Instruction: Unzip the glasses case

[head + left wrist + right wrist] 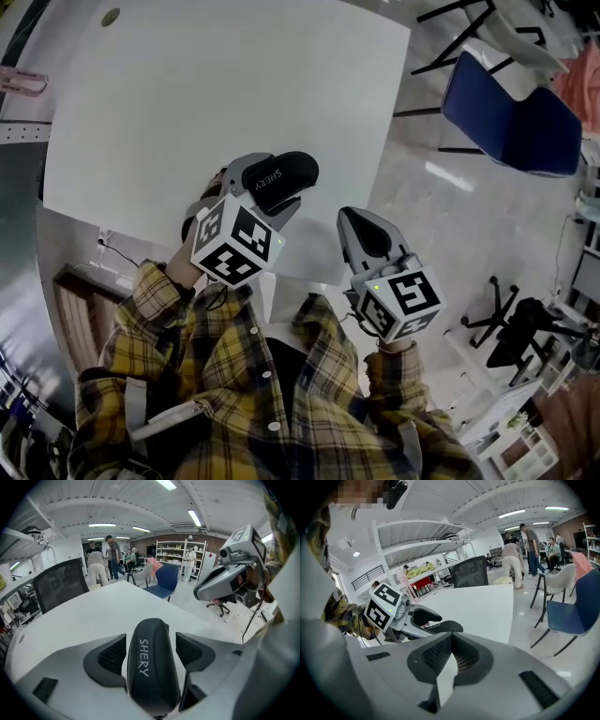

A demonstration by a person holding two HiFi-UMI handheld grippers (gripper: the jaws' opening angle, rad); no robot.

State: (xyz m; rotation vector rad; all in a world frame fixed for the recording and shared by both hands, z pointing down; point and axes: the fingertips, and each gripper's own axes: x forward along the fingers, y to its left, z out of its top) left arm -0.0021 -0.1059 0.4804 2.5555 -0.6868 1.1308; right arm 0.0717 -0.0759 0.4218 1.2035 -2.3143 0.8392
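You had one black glasses case (153,667) lying lengthwise between your left gripper's (150,642) released jaws, which stood clear of its sides. It hung over the near edge of the one white table (234,84), far end pointing across it. Your right gripper (451,644), beside that edge, was clenched on nothing.

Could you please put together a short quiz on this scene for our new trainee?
1. True or false: the right gripper has its jaws together with nothing between them.
2. Which word is printed on the black glasses case?
3. The case sits: A) between the open jaws of the left gripper; B) between the right gripper's jaws; C) near neither gripper.
Key: 1 true; 2 SHERY; 3 A.
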